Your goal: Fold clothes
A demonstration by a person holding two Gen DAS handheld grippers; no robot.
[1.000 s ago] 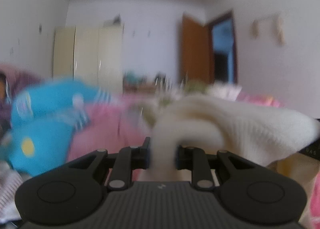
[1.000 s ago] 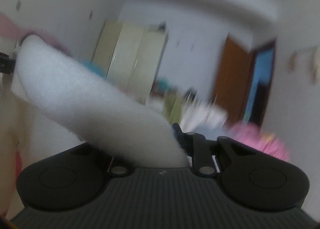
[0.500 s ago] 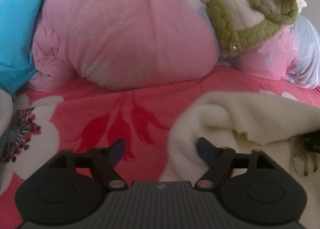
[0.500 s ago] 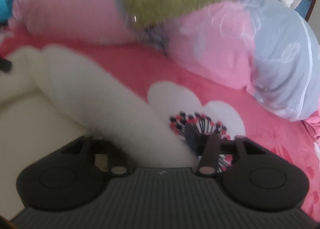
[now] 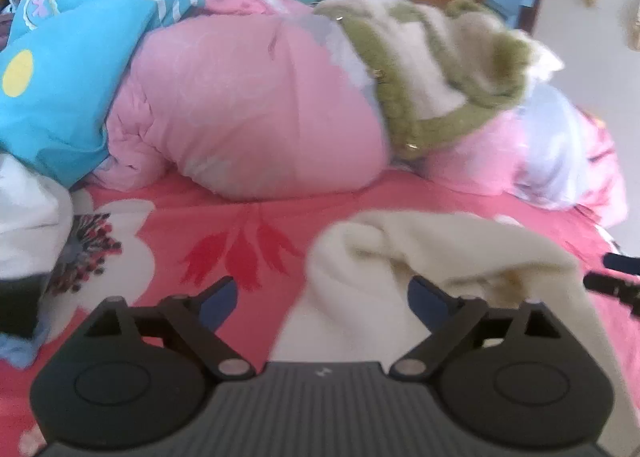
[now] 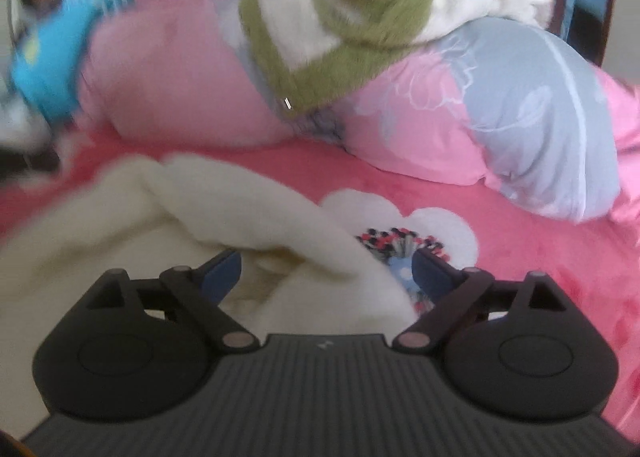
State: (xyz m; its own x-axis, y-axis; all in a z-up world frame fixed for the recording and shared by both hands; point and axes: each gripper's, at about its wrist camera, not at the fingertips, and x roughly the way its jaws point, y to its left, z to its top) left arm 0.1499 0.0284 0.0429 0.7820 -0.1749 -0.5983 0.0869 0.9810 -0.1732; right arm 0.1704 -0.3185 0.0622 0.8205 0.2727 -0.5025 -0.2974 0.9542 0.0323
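Observation:
A cream knitted garment [image 5: 448, 253] lies bunched on the pink flowered bedsheet [image 5: 260, 213]. My left gripper [image 5: 320, 297] hovers low over its left end, jaws opening wide; cloth lies loose between them, pressed by neither blue pad [image 5: 218, 299]. In the right wrist view the same garment [image 6: 208, 209] spreads to the left. My right gripper [image 6: 326, 273] stands over its right end, jaws likewise opening, with a fold of cloth between the pads and not gripped. The right gripper's fingertips [image 5: 612, 283] show at the right edge of the left wrist view.
Behind the garment lies a bulky pink quilt [image 5: 256, 105] with a green-and-cream fleece [image 5: 440, 69] on top and a blue garment [image 5: 60, 69] at the left. A pink and grey pillow [image 6: 520, 113] lies at the right. White cloth [image 5: 24, 225] sits at the left edge.
Both grippers came down from holding the cream garment up in the air to just over the bed. Both opened, and the garment dropped onto the sheet.

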